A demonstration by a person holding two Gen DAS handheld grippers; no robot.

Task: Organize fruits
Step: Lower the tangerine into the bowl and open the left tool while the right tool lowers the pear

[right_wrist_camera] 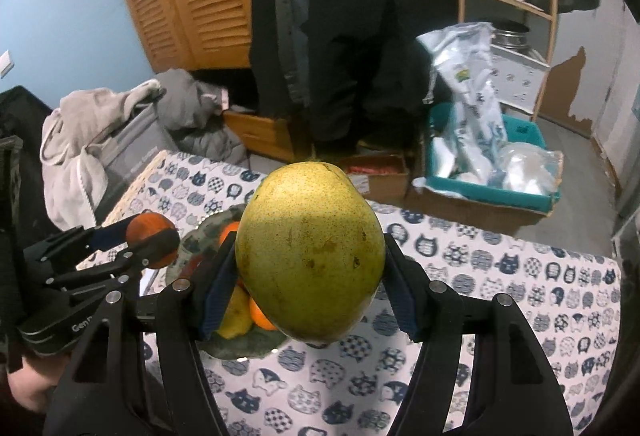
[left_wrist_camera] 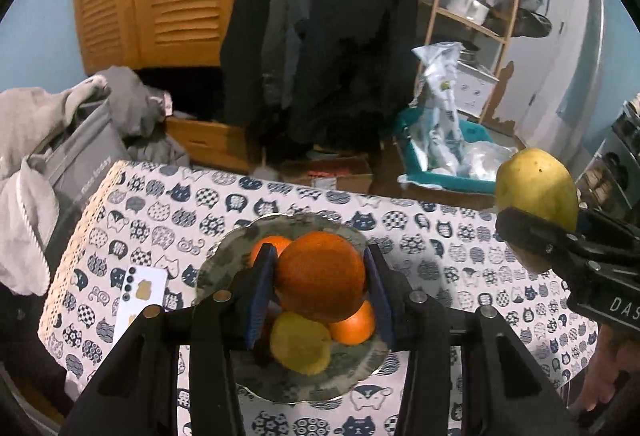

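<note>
My left gripper (left_wrist_camera: 320,256) is shut on a large orange (left_wrist_camera: 320,274) and holds it just above a mottled grey-green plate (left_wrist_camera: 352,368). On the plate lie two smaller oranges (left_wrist_camera: 354,324) and a yellow lemon (left_wrist_camera: 300,344). My right gripper (right_wrist_camera: 310,240) is shut on a big yellow-green mango (right_wrist_camera: 310,252), held in the air above the cat-print tablecloth (right_wrist_camera: 500,276), to the right of the plate (right_wrist_camera: 196,236). The right wrist view shows the left gripper (right_wrist_camera: 152,236) with its orange (right_wrist_camera: 150,232) at the left. The left wrist view shows the right gripper (left_wrist_camera: 536,232) with the mango (left_wrist_camera: 536,192) at the right.
A white phone (left_wrist_camera: 140,296) lies on the cloth left of the plate. Beyond the table's far edge are a grey bag with clothes (left_wrist_camera: 80,156), a cardboard box (left_wrist_camera: 332,172), a teal crate of plastic bags (left_wrist_camera: 448,156), hanging dark coats and a wooden shelf.
</note>
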